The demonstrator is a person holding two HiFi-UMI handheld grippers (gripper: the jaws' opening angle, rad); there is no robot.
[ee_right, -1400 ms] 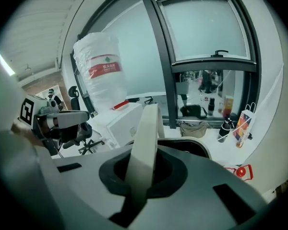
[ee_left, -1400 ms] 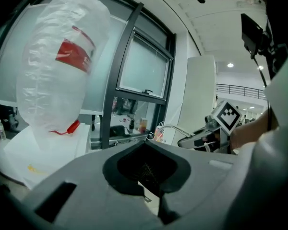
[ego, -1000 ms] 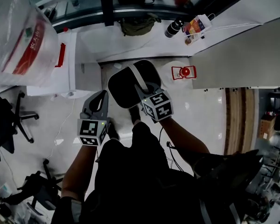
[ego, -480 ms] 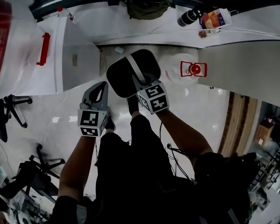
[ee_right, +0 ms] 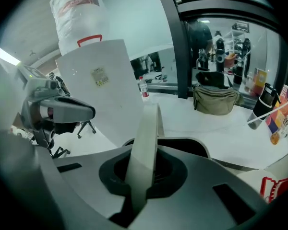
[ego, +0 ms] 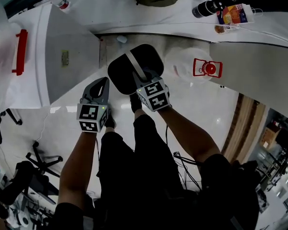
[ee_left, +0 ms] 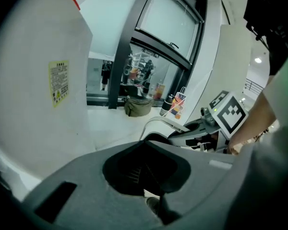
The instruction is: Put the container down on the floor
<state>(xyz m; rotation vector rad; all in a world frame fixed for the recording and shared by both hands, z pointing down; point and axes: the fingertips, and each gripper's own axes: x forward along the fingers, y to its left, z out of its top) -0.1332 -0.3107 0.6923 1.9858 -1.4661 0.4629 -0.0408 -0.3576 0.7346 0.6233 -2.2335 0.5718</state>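
Right tool [ego: 143, 78]: we have it pinched on the pale handle [ee_right: 144, 147] of the container [ego: 134, 66]. The strap runs up between the jaws, so the whole load hangs from this one grip.
Left tool [ego: 101, 85]: pressed together with nothing in it, just beside the container on our left and apart from it. We judge it is kept back so that it does not foul the handle.
Container: dark, with rounded corners, handle across its top, hanging in front of our shoes [ego: 136, 102]. It sits level with both tools, so we judge it is well off the floor [ego: 197, 104] and not yet set down.
Why by the handle: the body hangs plumb under the grip, so we can lower it flat without tipping it.
Left edge: a white cabinet [ego: 67, 51] stands near the container, its corner pointing toward it.
Right edge: a clear jug [ego: 204, 68] with a red grip stands on the floor, near but apart from the container.
Far edge: a white ledge closes the gap ahead.
Open room: a strip of glossy floor lies between cabinet and jug, just ahead of the shoes. We judge it is wide enough for the container.
Risk: a swing on the way down could knock the cabinet corner or the jug.
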